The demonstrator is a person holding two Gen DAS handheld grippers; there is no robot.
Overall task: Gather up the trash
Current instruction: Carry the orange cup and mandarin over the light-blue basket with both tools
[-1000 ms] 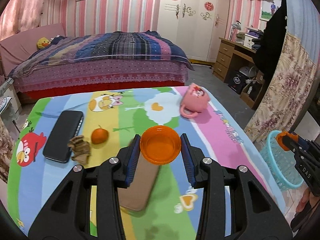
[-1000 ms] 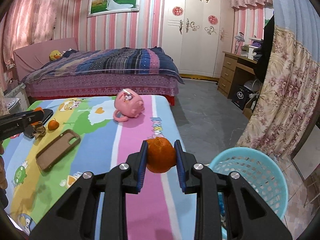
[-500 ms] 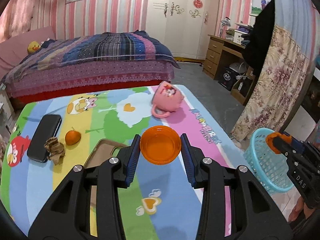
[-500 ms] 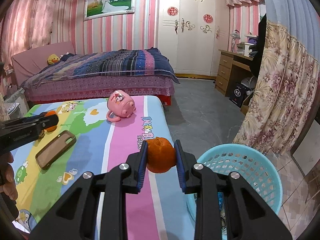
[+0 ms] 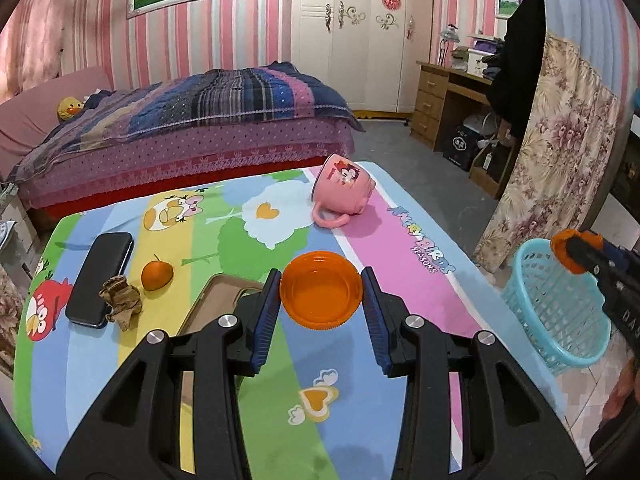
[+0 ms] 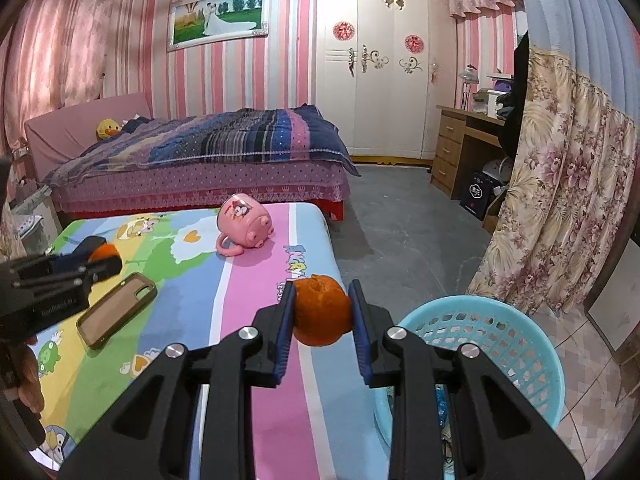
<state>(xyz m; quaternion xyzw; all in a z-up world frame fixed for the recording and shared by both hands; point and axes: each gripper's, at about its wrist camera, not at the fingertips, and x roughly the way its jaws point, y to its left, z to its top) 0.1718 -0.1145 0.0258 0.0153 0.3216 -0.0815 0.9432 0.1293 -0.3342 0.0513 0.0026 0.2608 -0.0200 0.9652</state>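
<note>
cartoon tablecloth (image 5: 400,240), phone case (image 5: 216,300) half hidden by left gripper (image 5: 321,294)

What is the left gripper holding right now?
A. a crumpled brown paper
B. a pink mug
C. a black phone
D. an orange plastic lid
D: the left gripper is shut on the orange plastic lid, squeezed between its two blue pads, while the pink mug, the crumpled brown paper and the black phone all lie on the table.
</note>
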